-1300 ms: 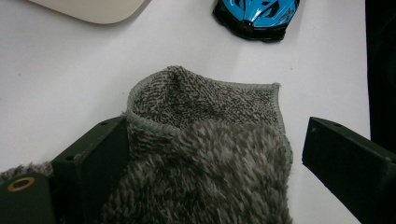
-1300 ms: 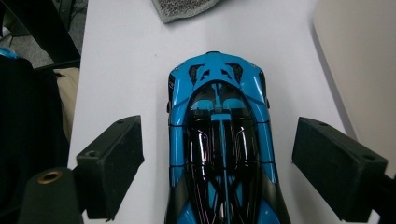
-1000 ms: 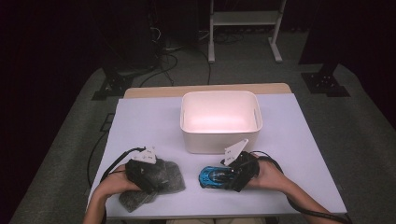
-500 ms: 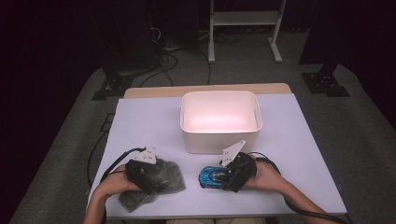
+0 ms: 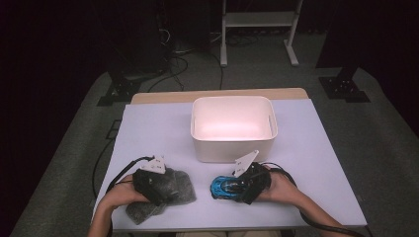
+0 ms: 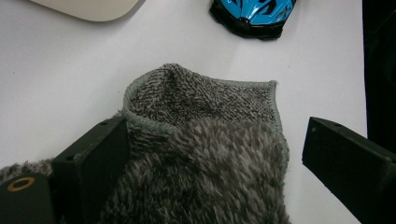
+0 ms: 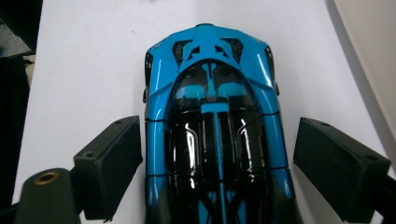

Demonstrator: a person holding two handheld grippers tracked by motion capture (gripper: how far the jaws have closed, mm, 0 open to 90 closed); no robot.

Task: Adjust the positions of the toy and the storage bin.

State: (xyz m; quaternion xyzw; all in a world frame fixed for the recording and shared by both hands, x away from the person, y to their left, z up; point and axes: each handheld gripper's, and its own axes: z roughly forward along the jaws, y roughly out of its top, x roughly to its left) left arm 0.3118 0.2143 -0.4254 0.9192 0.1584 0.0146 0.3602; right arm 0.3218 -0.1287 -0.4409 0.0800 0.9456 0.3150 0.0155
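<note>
Blue toy car (image 7: 215,135) and grey fleecy cloth (image 6: 205,163), both near the counter's (image 5: 148,128) front edge, before the white tub (image 5: 232,129). Right tongs (image 7: 215,163) straddle the car, jaws apart; left tongs (image 6: 205,154) likewise straddle the cloth, one jaw touching its pile. Step in hand: grasping. Next, probably: close both, lift clear.

The toy car's (image 7: 217,140) rear is cut off below.

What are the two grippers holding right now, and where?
Nothing yet: right gripper open astride the toy car, left gripper open over the grey cloth.
</note>
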